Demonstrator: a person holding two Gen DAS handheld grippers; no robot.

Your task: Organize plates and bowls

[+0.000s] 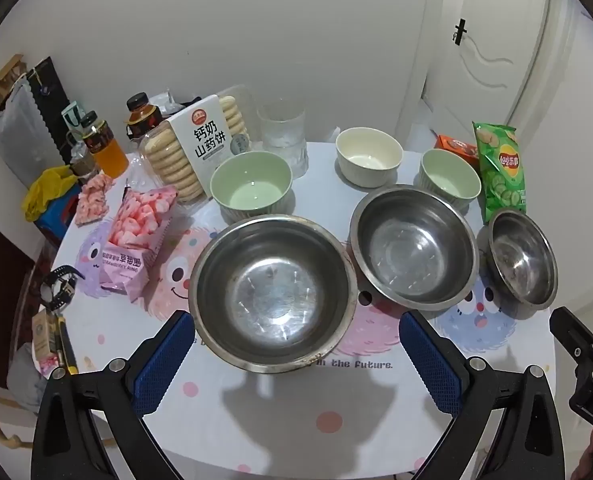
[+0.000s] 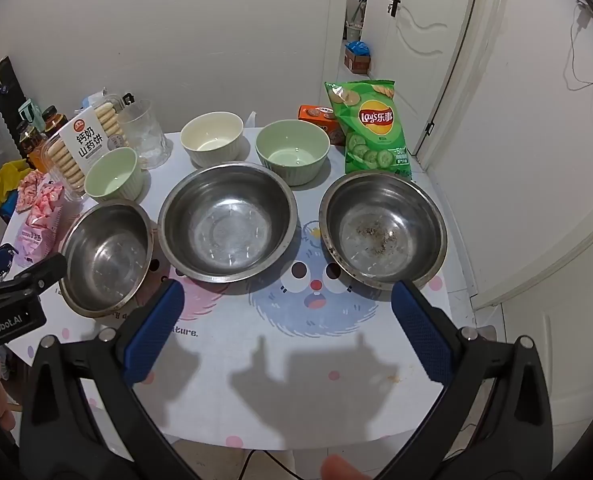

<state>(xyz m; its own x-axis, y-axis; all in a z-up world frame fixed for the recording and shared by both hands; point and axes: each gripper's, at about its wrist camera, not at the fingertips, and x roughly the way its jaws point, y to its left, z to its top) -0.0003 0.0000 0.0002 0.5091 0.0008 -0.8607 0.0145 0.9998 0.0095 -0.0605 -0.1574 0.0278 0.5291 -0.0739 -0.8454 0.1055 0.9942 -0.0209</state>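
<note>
Three steel bowls stand in a row on the cartoon-print table (image 1: 280, 412): a left one (image 1: 272, 296) (image 2: 108, 256), a middle one (image 1: 414, 246) (image 2: 228, 220), and a right one (image 1: 522, 256) (image 2: 382, 228) with dark specks inside. Behind them sit a green bowl (image 1: 252, 186) (image 2: 114, 180), a cream bowl (image 1: 368, 156) (image 2: 212, 138) and a second green bowl (image 1: 450, 178) (image 2: 292, 150). My left gripper (image 1: 296, 320) hangs open above the near rim of the left steel bowl. My right gripper (image 2: 288, 288) is open over bare cloth, between the middle and right steel bowls.
A green chips bag (image 2: 372, 128) and an orange box (image 2: 316, 114) stand at the back right. A biscuit tray (image 1: 200, 148), a glass (image 1: 282, 132), bottles (image 1: 104, 144) and a pink snack bag (image 1: 136, 236) crowd the left. A white door (image 2: 416, 40) is behind.
</note>
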